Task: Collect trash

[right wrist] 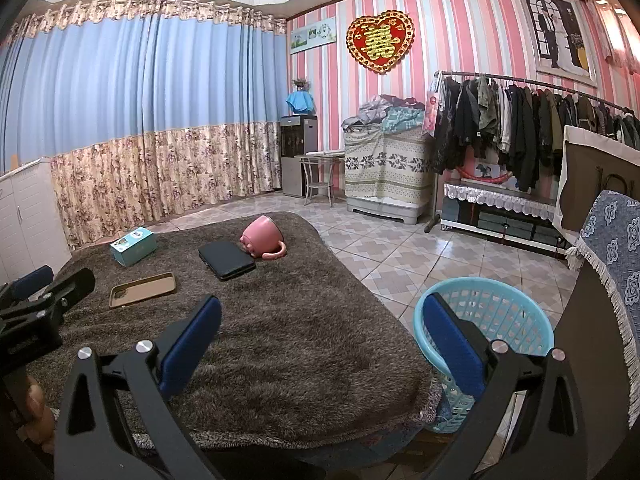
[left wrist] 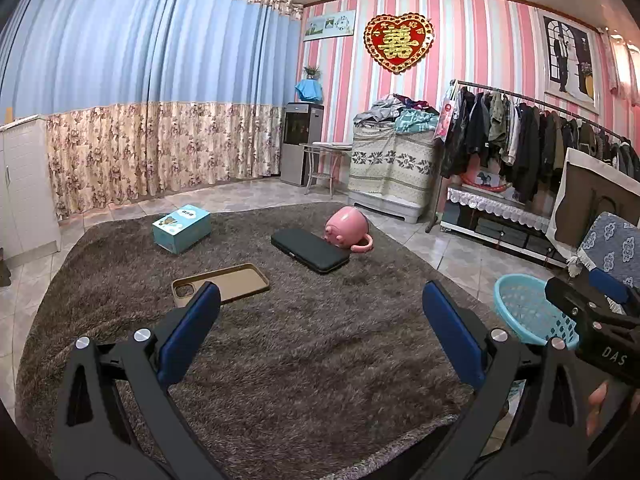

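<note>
Left claw (left wrist: 320, 304) held low over the near part of the rug (left wrist: 304, 344), blue pads (left wrist: 188, 336) spread wide apart, nothing between them. Right claw (right wrist: 320, 316) likewise gaping and bare, level with the left and just to its side — its black frame and one blue tip (left wrist: 588, 312) seen at the right edge of the left view, above the basket (left wrist: 524, 312). Both pointed forward across the room, tilted slightly down.

On the rug, shaggy grey-brown pile draped over a low tabletop: a flat tan phone case (left wrist: 222, 285), rounded corners, camera cut-out at its near-left end, lying open side up just ahead of the left claw's left finger. Farther back, a slim black case (left wrist: 310, 250), matte and rectangular, lying flat. Touching its far corner, a glossy pink mug (left wrist: 347, 229) tipped on its side, handle toward the right. Well apart to the left, a small light-blue cardboard box (left wrist: 182, 228) with a printed top.

Beside the rug's right edge, on the patterned tile floor (right wrist: 404, 248), a round turquoise plastic basket with lattice walls — partly behind the right claw's right finger in the right view.

Beyond: pleated blue curtains with floral trim (left wrist: 160, 92), a striped pink wall, a rack of dark clothes (left wrist: 532, 136).
</note>
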Tool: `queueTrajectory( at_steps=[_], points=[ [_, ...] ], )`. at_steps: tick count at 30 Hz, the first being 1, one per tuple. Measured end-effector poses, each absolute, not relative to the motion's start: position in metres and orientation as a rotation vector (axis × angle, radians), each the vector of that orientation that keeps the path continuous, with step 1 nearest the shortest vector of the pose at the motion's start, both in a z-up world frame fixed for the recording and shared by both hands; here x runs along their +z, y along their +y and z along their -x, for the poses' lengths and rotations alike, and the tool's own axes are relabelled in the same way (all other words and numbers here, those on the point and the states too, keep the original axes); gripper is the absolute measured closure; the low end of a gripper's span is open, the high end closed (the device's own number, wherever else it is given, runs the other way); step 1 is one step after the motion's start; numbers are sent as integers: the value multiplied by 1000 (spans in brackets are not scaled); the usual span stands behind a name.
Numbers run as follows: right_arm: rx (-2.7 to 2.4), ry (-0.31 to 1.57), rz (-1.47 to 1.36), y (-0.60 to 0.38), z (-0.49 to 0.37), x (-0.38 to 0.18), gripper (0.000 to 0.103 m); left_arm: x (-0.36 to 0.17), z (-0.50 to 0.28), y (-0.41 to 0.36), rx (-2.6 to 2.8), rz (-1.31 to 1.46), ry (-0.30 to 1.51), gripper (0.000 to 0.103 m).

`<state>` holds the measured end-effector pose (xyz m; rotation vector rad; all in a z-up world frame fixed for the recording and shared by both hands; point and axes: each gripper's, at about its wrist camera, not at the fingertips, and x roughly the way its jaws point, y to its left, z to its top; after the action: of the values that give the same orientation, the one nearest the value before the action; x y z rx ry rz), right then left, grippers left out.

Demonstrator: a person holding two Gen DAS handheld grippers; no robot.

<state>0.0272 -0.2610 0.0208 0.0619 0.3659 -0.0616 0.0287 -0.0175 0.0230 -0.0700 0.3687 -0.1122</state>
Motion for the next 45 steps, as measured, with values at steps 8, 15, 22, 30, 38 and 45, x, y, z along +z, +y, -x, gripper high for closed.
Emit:
queueTrajectory(
  at_steps=[8,15,22,30,38,45],
  points=[
    [-61,367,-61,-261,-27,20,4,22,-28,-18,-112,69,369,5],
    [-63,366,-61,-261,-28,20,4,23,-29,-18,-112,70,369,5],
    [-62,367,-60,-262,-28,20,4,22,-28,-18,-111,69,368,5],
    [-63,364,-62,-263,-28,22,4,21,-29,-17,-112,70,368,5],
    [-63,362,-61,-262,-27,20,4,22,-28,-17,-113,69,369,5],
    [-64,354,-63,-265,-32,27,4,21,-28,-17,-112,70,368,5]
  ],
)
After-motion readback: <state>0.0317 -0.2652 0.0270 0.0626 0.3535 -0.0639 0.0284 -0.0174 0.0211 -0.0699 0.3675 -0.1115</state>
